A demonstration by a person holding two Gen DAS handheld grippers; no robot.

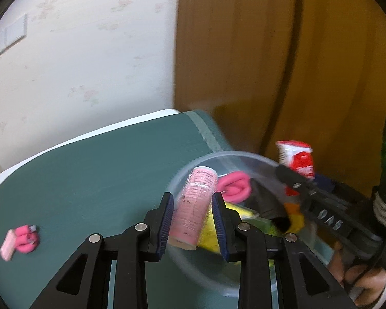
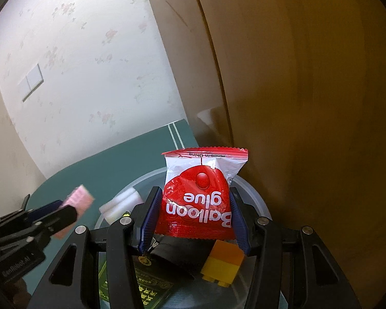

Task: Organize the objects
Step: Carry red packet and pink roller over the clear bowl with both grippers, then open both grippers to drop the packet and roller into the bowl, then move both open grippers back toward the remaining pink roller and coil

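Two claws are loaded at once, and that is where the risk lies. The left claw (image 1: pixel 191 219) is clamped on a pink spool (image 1: pixel 193 209) just below the centre of the left view, with the spool's lower end sticking out under the pads and its top leaning toward the clear bowl (image 1: pixel 177 180) behind it. The right claw (image 2: pixel 193 219) is clamped on a red-and-white balloon glue packet (image 2: pixel 202 193) in the middle of the right view, held upside down directly over that bowl.

Both loads hang over or beside one crowded bowl, which in the right view already holds an orange and yellow block (image 2: pixel 222 262), a dark flat item and a green packet (image 2: pixel 141 288); the left view adds a pink foam curl (image 1: pixel 234 186). If both claws come in together, their arms could knock each other, since the right claw's arm already crosses the lower right of the left view close to the spool.

The packet is soft and puffy, so the pads probably squeeze air rather than anything firm; it could slip out early or land on the rim and slide onto the green tabletop (image 1: pixel 90 180). The spool is round and held off its middle, so it may swivel between the pads and roll once dropped. More pink pieces (image 1: pixel 20 242) still lie at the lower left of the left view, well apart from the bowl.
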